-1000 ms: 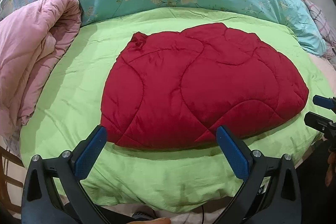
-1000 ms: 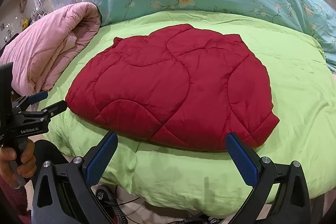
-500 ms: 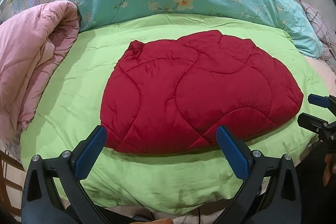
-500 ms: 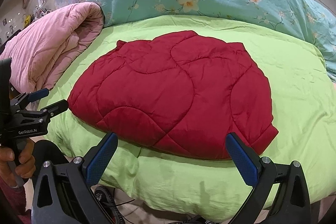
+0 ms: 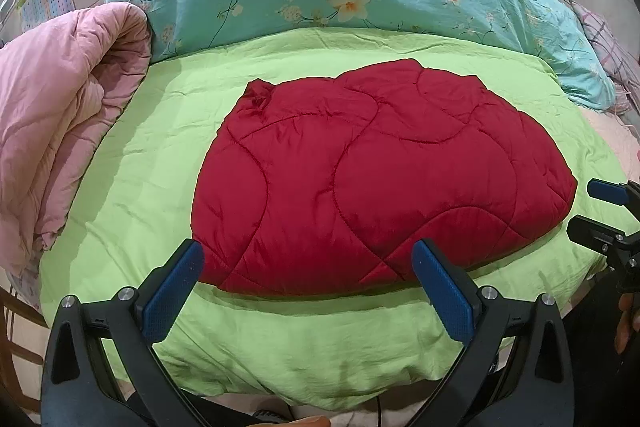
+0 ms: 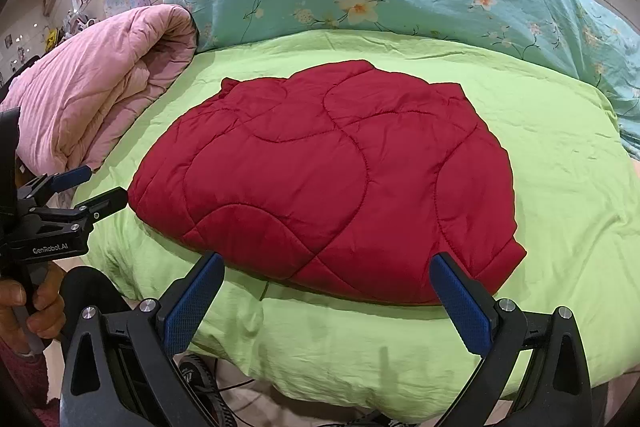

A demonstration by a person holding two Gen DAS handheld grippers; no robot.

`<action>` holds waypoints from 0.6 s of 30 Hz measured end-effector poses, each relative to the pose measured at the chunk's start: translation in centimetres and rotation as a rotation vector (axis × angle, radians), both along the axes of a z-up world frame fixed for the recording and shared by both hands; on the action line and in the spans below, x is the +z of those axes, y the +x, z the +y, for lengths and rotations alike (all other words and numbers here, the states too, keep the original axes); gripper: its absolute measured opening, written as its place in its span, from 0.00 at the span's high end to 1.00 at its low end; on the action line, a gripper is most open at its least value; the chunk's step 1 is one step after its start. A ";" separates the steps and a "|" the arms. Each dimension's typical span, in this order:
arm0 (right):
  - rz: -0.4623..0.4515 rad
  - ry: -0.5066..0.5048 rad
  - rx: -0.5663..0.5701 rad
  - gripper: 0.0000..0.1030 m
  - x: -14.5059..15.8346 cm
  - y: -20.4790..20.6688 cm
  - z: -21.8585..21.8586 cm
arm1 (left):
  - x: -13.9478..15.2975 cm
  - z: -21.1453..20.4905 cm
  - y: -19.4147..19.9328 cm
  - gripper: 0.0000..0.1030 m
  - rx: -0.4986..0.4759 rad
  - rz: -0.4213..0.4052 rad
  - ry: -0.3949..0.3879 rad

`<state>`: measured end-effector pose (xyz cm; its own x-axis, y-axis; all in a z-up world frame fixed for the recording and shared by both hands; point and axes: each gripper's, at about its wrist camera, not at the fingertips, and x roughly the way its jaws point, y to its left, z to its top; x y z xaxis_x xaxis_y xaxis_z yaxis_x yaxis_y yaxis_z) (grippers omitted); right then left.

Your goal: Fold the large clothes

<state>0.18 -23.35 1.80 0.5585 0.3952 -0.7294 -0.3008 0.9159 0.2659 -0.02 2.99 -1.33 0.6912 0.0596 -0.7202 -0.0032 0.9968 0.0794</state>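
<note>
Red quilted garment [image 5: 380,183] lying in a compact, folded-looking bundle mid-bed on green cover [image 5: 160,155]. Left gripper [image 5: 308,281] and right gripper [image 6: 328,291] spread wide, empty, near its near edge. Fits finished or mid-fold alike.

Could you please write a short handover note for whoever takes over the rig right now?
Left gripper: open, empty, hovering at the near edge of the red quilted jacket.
Right gripper: open, empty, also at the near edge.
The jacket lies in a compact shape on the green duvet, apparently already folded at least once; neither gripper touches it.
Left: judge whether another fold is needed, then grip the near edge.
A pink quilt sits to the left.
</note>
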 end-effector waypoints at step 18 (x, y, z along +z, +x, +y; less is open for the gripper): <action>0.000 -0.002 0.001 0.00 0.1 0.0 -0.1 | -0.2 0.0 0.1 0.00 -0.007 0.011 0.000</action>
